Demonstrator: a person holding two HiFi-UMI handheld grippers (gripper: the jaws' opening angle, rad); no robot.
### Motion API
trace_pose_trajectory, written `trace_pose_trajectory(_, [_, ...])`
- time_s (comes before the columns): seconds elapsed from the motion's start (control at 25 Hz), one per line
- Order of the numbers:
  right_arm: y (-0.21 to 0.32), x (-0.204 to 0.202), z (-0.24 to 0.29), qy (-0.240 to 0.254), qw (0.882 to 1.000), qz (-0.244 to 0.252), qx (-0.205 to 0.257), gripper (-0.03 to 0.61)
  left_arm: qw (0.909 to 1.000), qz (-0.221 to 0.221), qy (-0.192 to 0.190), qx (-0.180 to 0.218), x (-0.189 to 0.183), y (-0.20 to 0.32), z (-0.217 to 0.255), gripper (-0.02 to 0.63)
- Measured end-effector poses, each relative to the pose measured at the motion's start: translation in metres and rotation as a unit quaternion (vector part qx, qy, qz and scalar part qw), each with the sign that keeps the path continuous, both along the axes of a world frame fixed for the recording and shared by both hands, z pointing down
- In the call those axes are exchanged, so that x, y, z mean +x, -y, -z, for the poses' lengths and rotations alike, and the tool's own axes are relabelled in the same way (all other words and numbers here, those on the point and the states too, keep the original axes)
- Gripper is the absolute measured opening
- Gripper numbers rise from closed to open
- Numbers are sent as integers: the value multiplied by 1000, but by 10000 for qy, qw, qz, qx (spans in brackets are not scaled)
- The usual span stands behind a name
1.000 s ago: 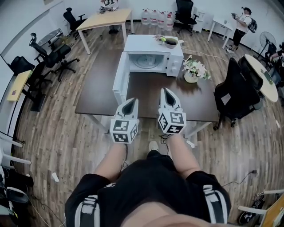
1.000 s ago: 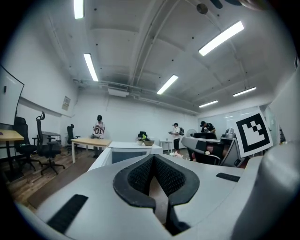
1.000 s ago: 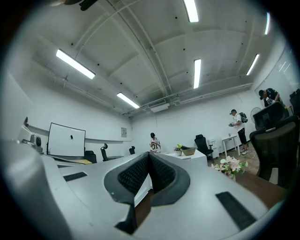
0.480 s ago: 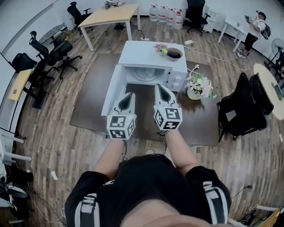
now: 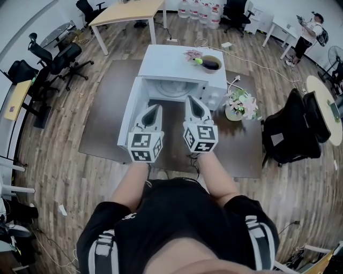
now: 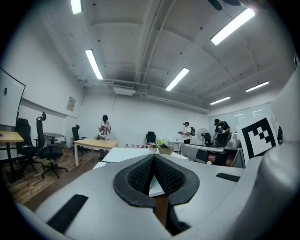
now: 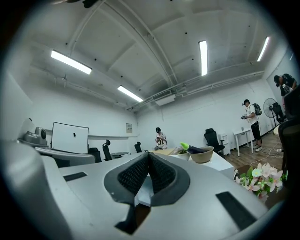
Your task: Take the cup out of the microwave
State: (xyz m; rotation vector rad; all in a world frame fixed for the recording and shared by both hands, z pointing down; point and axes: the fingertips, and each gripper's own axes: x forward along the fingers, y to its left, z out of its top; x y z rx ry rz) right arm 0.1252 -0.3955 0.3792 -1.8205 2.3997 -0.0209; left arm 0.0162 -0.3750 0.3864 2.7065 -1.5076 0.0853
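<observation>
This is looking like an open office: swivel chairs [image 5: 56, 56] are standing by desks [image 5: 128, 12], water jugs [image 5: 203, 8] are lining the far wall, a whiteboard [image 7: 69, 137] is hanging, strip lights [image 6: 93, 64] are glowing overhead.

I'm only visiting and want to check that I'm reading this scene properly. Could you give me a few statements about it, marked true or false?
1. The microwave has its door swung open. True.
2. The left tool is holding a cup. False: its jaws are together with nothing between them.
3. A bowl sits on top of the microwave. True.
4. The flowers stand on the floor. False: they stand on the brown table, to the right of the microwave.
5. The right tool is shut and empty. True.
</observation>
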Motion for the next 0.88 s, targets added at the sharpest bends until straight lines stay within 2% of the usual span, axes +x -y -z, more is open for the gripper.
trace_pose_trajectory(0.16, [12, 1, -4, 37, 9996, -254, 126, 2, 10000, -31, -9, 1, -5, 9, 1, 2])
trace_pose_trajectory(0.2, [16, -1, -3, 72, 9994, -267, 191, 47, 10000, -36, -5, -5, -7, 12, 1, 2])
trace_pose_trajectory(0.28, [25, -7, -3, 103, 9994, -198, 265, 233, 10000, -40, 13, -34, -11, 18, -1, 2])
trace_pose_trajectory(0.32, [30, -10, -6, 90, 9995, -175, 263, 279, 10000, -35, 21, -56, -13, 20, -3, 2])
trace_pose_trajectory(0.4, [40, -15, -15, 35, 9996, -170, 210, 325, 9999, -15, 31, -108, -17, 23, -9, 2])
trace_pose_trajectory(0.64, [74, -30, -52, -173, 9995, -264, -98, 367, 9996, 56, 63, -281, -28, 33, -22, 2])
trace_pose_trajectory(0.88, [124, -30, -107, -347, 9960, -605, -565, 387, 9989, 117, 93, -454, -34, 46, -40, 2])
